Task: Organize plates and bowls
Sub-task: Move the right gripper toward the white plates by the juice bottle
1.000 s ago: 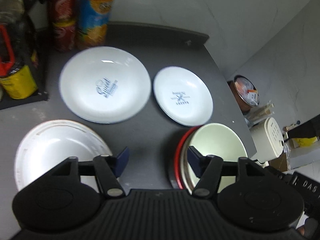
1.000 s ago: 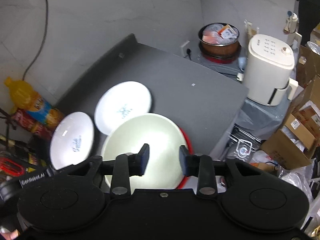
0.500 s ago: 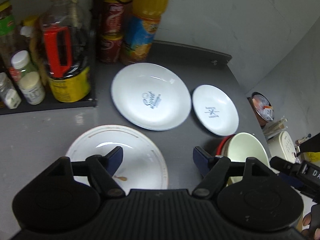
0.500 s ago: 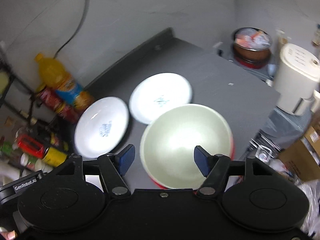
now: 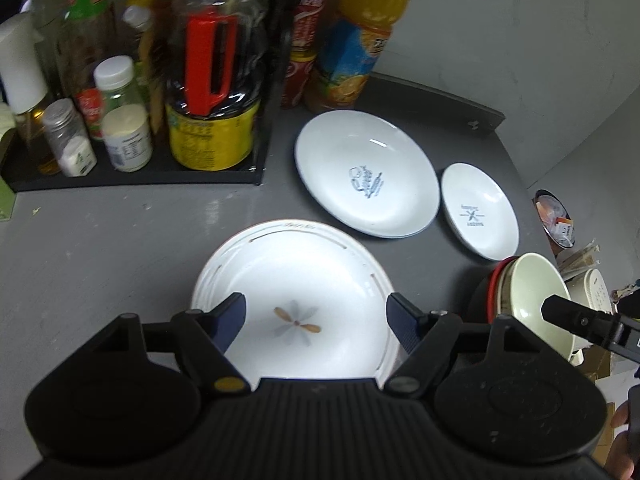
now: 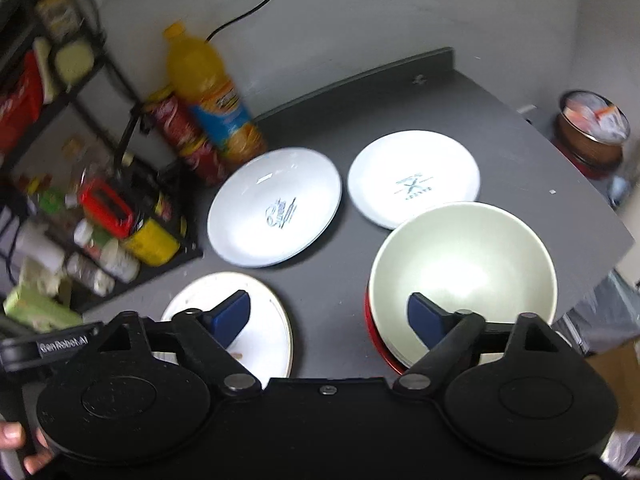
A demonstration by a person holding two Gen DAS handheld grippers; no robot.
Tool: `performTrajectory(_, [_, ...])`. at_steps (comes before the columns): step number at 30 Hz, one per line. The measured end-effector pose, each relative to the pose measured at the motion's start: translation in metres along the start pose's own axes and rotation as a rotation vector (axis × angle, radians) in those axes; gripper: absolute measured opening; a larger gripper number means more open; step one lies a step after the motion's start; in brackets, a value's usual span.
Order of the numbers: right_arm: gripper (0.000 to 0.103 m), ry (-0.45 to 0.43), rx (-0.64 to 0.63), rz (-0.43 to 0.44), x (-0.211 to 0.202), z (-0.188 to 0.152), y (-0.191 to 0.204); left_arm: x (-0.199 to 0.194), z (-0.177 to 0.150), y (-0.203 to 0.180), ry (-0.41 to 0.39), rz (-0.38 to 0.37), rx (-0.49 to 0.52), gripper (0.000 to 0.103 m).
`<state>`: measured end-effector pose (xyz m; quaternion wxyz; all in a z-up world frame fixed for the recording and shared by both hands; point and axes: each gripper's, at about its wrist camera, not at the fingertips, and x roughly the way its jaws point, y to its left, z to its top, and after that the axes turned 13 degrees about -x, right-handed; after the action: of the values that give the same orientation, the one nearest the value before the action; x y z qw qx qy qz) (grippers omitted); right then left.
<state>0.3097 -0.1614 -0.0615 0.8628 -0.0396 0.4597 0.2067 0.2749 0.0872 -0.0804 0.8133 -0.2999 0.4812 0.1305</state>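
Three white plates lie on the dark counter: a gold-rimmed plate (image 5: 296,280) with a flower print nearest me, a large plate (image 5: 366,178) with a blue logo behind it, and a small plate (image 5: 480,210) to its right. A cream bowl (image 6: 462,264) sits nested in a red bowl (image 6: 370,322) at the right edge. My left gripper (image 5: 316,320) is open and empty above the gold-rimmed plate. My right gripper (image 6: 330,318) is open and empty, between the gold-rimmed plate (image 6: 264,320) and the cream bowl.
A black rack (image 5: 140,168) with jars and bottles stands at the back left. An orange juice bottle (image 5: 356,40) and red cans (image 5: 298,60) stand against the wall. Past the counter's right edge are a white appliance (image 5: 596,292) and a pot (image 6: 592,132).
Both grippers have pulled back and swung left, showing more of the rack and gold-rimmed plate. The right gripper has opened wide. The dishes have not moved.
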Motion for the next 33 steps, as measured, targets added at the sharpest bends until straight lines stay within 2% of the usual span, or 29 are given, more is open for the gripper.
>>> performTrajectory(5, [0.088,0.019,-0.065,0.03,0.009,0.006,0.007,0.009,-0.007,0.01,0.01,0.045,-0.021,0.076])
performTrajectory(8, [0.09,0.03,-0.127,0.035,0.015,0.013,0.013,0.017,-0.008,0.014,0.028,0.045,-0.056,0.076])
performTrajectory(13, [0.092,0.055,-0.22,0.07,0.032,0.027,0.017,0.029,-0.005,0.013,0.017,0.058,-0.122,0.076])
performTrajectory(33, [0.092,0.089,-0.355,0.239,0.126,0.128,-0.029,0.079,0.058,-0.032,-0.073,0.161,-0.348,0.076])
